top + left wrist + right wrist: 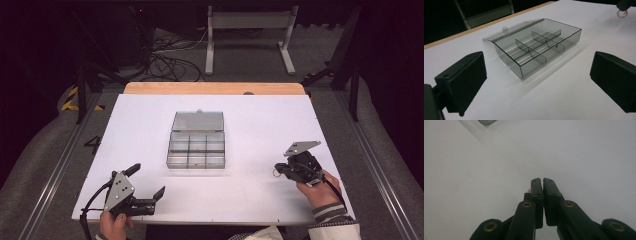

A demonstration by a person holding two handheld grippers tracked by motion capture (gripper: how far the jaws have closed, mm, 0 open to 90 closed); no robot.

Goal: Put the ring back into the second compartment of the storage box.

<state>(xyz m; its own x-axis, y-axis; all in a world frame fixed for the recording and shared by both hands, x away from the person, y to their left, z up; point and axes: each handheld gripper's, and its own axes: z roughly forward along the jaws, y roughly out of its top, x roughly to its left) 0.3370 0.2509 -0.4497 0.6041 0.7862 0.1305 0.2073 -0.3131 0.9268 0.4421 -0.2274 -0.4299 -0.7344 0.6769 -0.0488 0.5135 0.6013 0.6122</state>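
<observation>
Left gripper (pixel 148 181) sits low at the near edge of the white counter (pixel 250 195), jaws spread wide with nothing between them. Ahead of those jaws, well apart, sits the clear compartment box (pixel 537 51), its lid (pixel 511 31) folded flat back behind it, dividers showing, compartments looking bare. Over on the right, the right gripper (pixel 281 170) hovers just above the counter, jaws pressed together. A small reddish ring (pixel 622 13) hangs at their tip, apparently pinched there; in the right gripper view only a sliver of pink (pixel 529 191) peeks beside the jaws. The box lies beyond those jaws.
</observation>
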